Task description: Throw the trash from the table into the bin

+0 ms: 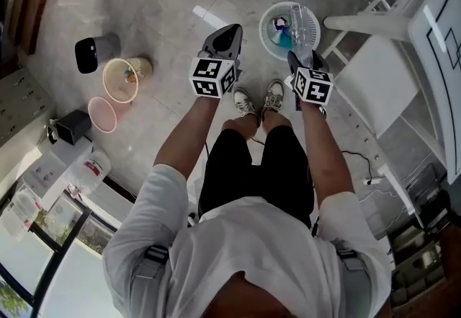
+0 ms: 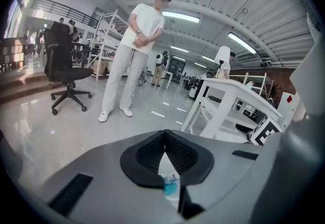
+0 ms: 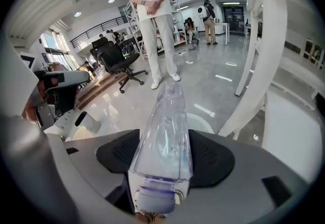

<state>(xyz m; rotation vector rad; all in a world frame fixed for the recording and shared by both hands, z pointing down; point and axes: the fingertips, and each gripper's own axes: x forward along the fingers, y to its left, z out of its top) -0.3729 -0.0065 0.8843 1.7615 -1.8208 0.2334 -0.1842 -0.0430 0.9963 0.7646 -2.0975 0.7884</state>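
The right tool (image 1: 306,57) (image 3: 163,153) is clamped on a clear plastic bottle (image 1: 302,24) (image 3: 165,126). Its two black pads press on the sides of the bottle, close to the end with the cap. The cap end points back at the tool. The rest of the bottle sticks out past the tips.

The white bin (image 1: 263,32) (image 3: 202,122) sits on the floor just ahead of this tool and below it. The far end of the bottle hangs over the bin. Something blue (image 1: 282,37) lies inside the bin.

The left tool (image 1: 223,34) (image 2: 165,134) has its jaws together and holds nothing. It hangs beside the right tool, a bit to the side of the bin.

The bottle looks empty, so it is likely very light. Its walls look thin and will probably squash if squeezed hard. The plastic is smooth and may slip.

The part near the cap is likely the stiffest, so that is a good place to hold it. A soft squeeze should be enough. Since it is so light, it may bounce or roll when it lands.
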